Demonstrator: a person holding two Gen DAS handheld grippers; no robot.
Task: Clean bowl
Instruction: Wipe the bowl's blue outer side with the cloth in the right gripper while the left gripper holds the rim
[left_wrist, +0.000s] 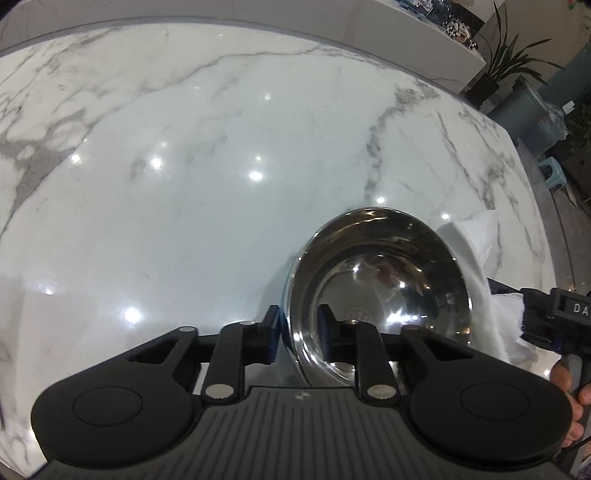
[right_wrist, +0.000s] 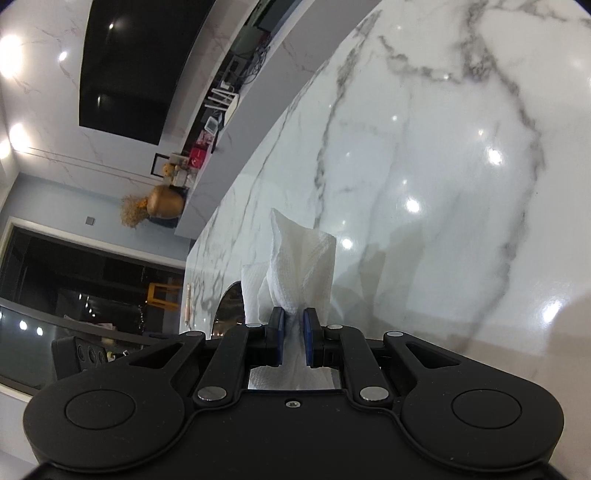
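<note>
Left gripper pinching steel bowl rim, bowl tilted; right gripper clamped on white paper towel.

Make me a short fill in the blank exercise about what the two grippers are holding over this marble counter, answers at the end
1. The left gripper is clamped on the rim of a shiny ____ bowl.
2. The right gripper pinches a crumpled ____ paper towel between its blue pads.
3. In the left wrist view, the paper towel sits to the ____ of the bowl.
4. Below both lies a glossy white ____ countertop with grey veins.

Answers: metal; white; right; marble
</note>
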